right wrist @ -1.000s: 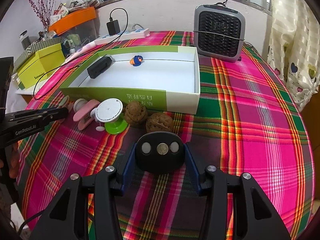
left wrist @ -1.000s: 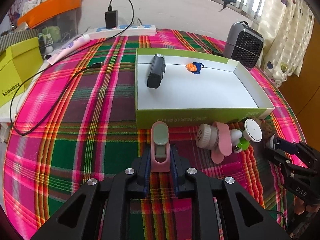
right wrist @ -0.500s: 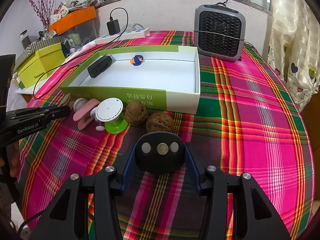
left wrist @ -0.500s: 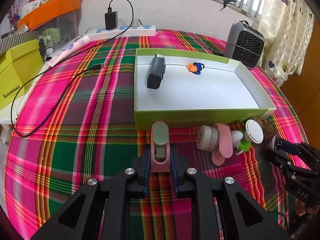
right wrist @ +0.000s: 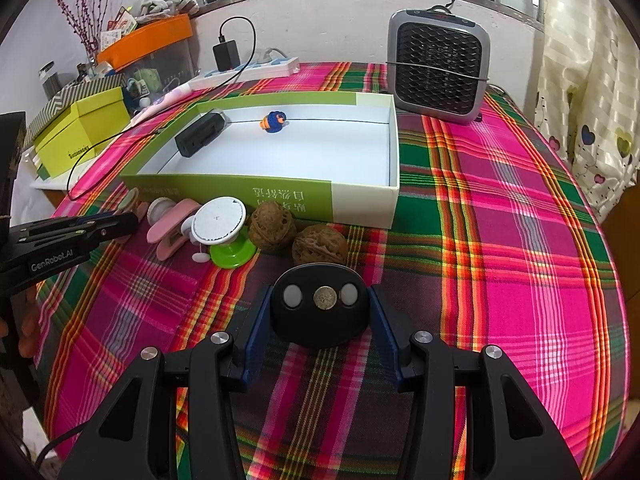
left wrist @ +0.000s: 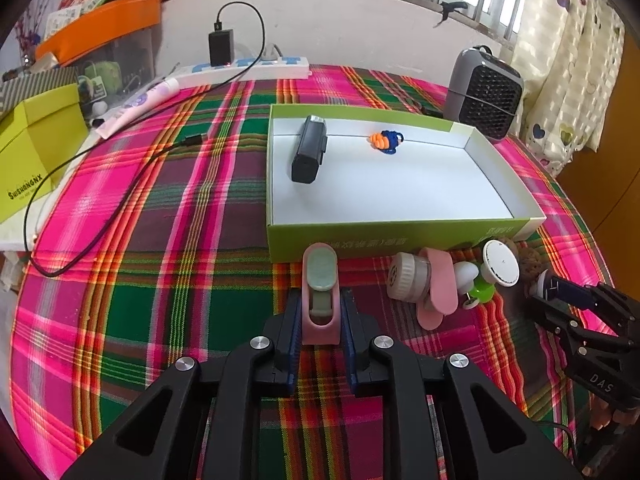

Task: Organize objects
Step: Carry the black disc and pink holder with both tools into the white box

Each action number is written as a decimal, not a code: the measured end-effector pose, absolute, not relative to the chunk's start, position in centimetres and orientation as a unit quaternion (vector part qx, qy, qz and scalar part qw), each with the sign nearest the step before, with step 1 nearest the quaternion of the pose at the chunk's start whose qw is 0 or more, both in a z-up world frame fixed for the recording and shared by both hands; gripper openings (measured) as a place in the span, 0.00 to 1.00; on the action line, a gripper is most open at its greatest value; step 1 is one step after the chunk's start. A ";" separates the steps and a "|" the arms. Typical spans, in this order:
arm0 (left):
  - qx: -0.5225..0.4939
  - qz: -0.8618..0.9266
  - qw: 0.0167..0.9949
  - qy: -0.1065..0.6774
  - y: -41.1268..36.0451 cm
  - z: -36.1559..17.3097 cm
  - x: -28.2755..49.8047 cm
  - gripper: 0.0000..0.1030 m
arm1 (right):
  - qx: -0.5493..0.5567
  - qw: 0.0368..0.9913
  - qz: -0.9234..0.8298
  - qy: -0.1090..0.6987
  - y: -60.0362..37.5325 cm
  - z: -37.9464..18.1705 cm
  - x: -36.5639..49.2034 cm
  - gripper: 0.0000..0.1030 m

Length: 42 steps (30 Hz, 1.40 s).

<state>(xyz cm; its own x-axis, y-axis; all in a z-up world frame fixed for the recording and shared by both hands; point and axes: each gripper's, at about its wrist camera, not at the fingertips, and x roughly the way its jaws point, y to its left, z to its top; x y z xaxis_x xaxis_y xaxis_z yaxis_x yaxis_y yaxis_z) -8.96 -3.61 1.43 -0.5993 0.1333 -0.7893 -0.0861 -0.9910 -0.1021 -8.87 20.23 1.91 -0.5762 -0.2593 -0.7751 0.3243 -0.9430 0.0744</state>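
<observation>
My left gripper (left wrist: 320, 300) is shut on a pink clip with a grey-green pad (left wrist: 320, 276), just in front of the green box tray (left wrist: 380, 236). My right gripper (right wrist: 320, 296) is shut on a black oval device with two white buttons (right wrist: 320, 320), low over the tablecloth. The tray holds a black rectangular device (left wrist: 308, 154) and an orange-blue toy (left wrist: 386, 140). Along the tray's front lie a white round cap (left wrist: 408, 276), another pink clip (left wrist: 438, 292), a white disc on a green base (right wrist: 218, 224) and two walnuts (right wrist: 272, 226).
A grey fan heater (right wrist: 438, 74) stands behind the tray's right end. A power strip (left wrist: 248, 66) with a charger and a black cable (left wrist: 120, 196) runs along the back left. A yellow box (left wrist: 36, 148) sits at the left table edge.
</observation>
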 end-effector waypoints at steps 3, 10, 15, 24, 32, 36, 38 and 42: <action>-0.441 0.895 0.062 -0.027 -3.6 1.7 -8.8 0.15 | 0.428 0.166 -0.887 0.037 20.3 2.0 -8.7 0.47; -0.432 0.899 0.067 -0.027 -3.6 2.6 -8.3 0.15 | 0.422 0.168 -0.890 0.034 20.3 2.5 -8.5 0.47; -0.425 0.902 0.074 -0.028 -3.4 3.5 -8.3 0.15 | 0.413 0.169 -0.894 0.034 20.4 3.3 -8.6 0.47; -0.413 0.906 0.084 -0.025 -2.7 4.6 -9.0 0.15 | 0.394 0.175 -0.902 0.042 20.1 5.0 -9.3 0.47; -0.404 0.910 0.088 -0.022 -2.3 5.5 -10.5 0.15 | 0.379 0.180 -0.906 0.052 19.4 6.4 -11.1 0.47; -0.403 0.910 0.092 -0.019 -1.9 5.6 -11.6 0.15 | 0.376 0.182 -0.907 0.055 18.9 6.7 -12.6 0.47; -0.405 0.909 0.093 -0.020 -1.8 5.6 -12.4 0.15 | 0.380 0.183 -0.905 0.049 18.8 6.8 -13.6 0.47; -0.407 0.908 0.094 -0.019 -1.7 5.5 -13.6 0.15 | 0.381 0.182 -0.905 0.054 18.4 6.8 -14.9 0.47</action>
